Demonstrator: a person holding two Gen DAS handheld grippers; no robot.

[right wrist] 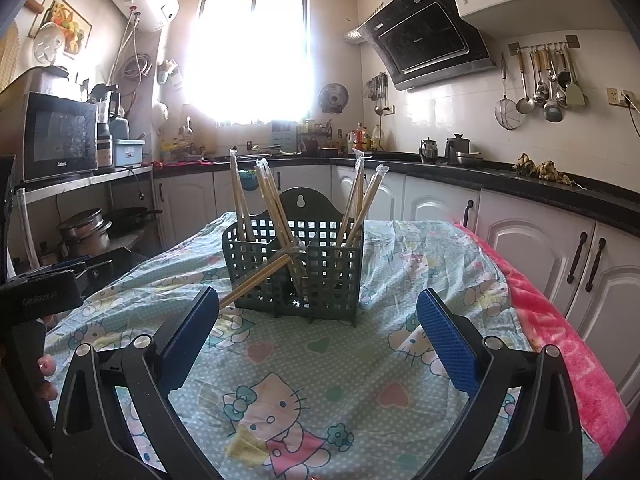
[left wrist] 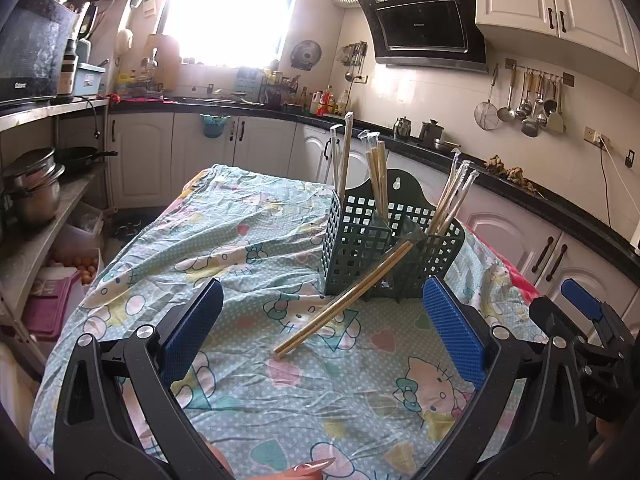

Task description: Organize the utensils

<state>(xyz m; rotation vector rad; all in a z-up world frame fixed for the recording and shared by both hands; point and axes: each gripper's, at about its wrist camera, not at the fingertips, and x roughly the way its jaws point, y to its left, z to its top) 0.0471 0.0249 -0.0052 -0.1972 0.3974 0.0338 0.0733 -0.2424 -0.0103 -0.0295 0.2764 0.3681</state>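
A dark green lattice utensil holder (left wrist: pixel 360 248) (right wrist: pixel 320 272) stands on the table and holds several wrapped pairs of wooden chopsticks (left wrist: pixel 378 176) (right wrist: pixel 360 208) upright in its compartments. One wrapped pair (left wrist: pixel 344 300) (right wrist: pixel 260 280) leans against the holder's front, its low end on the cloth. My left gripper (left wrist: pixel 324 332) is open and empty, just short of that leaning pair. My right gripper (right wrist: pixel 318 332) is open and empty, facing the holder; it also shows at the right edge of the left wrist view (left wrist: pixel 576 320).
The table wears a Hello Kitty cloth (right wrist: pixel 280 400) over a pink blanket (right wrist: pixel 560 336). Kitchen counters and white cabinets (right wrist: pixel 520 240) ring the table. A shelf with pots (left wrist: pixel 32 188) and a microwave (right wrist: pixel 60 136) stands at the left.
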